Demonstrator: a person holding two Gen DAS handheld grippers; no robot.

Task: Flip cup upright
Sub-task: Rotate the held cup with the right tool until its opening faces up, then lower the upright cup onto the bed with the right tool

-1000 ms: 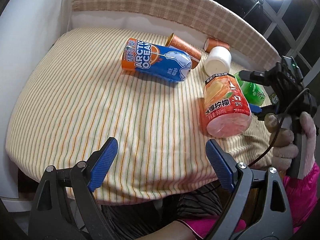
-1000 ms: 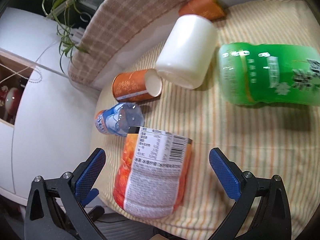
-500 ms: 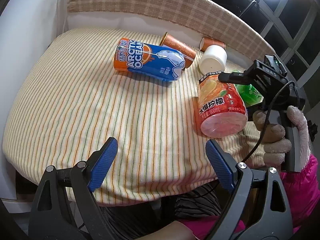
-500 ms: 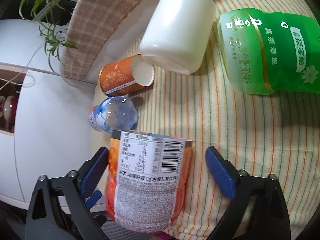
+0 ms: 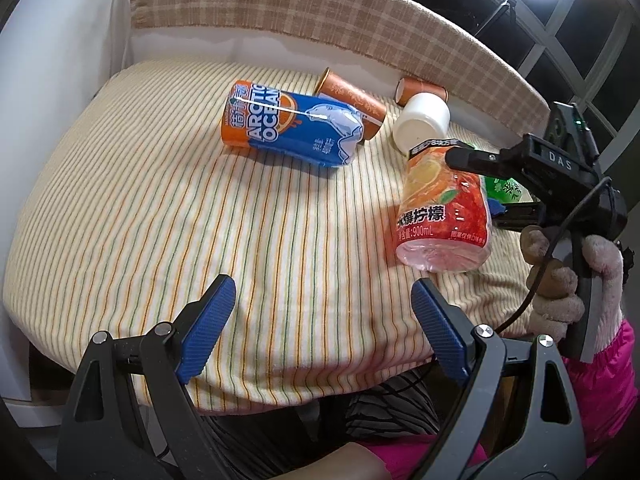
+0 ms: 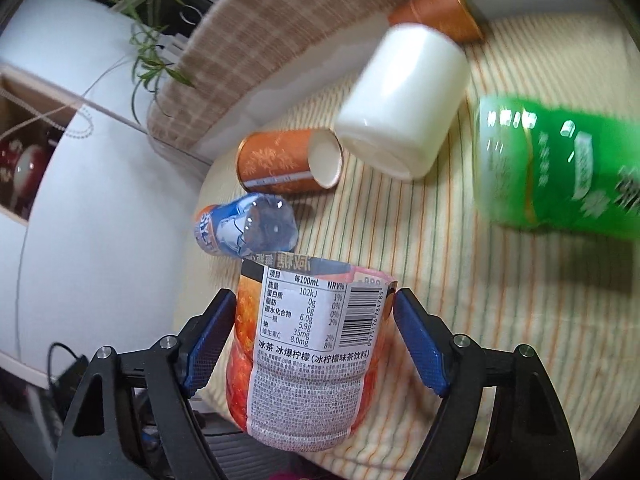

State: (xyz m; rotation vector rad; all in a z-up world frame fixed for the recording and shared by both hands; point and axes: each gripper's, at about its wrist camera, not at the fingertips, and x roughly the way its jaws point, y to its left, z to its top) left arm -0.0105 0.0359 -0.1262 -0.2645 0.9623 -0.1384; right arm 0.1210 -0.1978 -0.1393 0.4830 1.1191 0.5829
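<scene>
Cup: orange-red cut plastic bottle cup with a white nutrition label (image 6: pixel 304 356) lay on its side at the near right edge of the table, open cut rim toward the far side, closed base toward the person (image 5: pixel 440 216).
Right gripper: black two-finger gripper with blue ribbed pads (image 6: pixel 310 338) sat around the cup, one pad on each side near the rim; left pad looked to touch the wall, right pad just beside the barcode edge, full contact hard to tell. Jaws part open, about cup width, not clearly clamped.
Right hand: gloved hand (image 5: pixel 568 276) held the gripper handle at the table's right edge.
Left gripper: matching black gripper with blue pads (image 5: pixel 320 320) hung over the near table edge, jaws wide apart, nothing between them.
Neighbours: white cylindrical cup (image 6: pixel 404 100) on its side just beyond the orange-red cup; green plastic bottle (image 6: pixel 556 168) lying to the right, blurred.
Further: blue-and-orange ARCTIC OCEAN bottle (image 5: pixel 292 128) on its side mid-table; two orange paper cups (image 5: pixel 352 100) (image 5: pixel 420 90) lying behind it.
Surface: cream striped tablecloth (image 5: pixel 160 220) over the table; checked beige cloth (image 5: pixel 320 16) along the back.
</scene>
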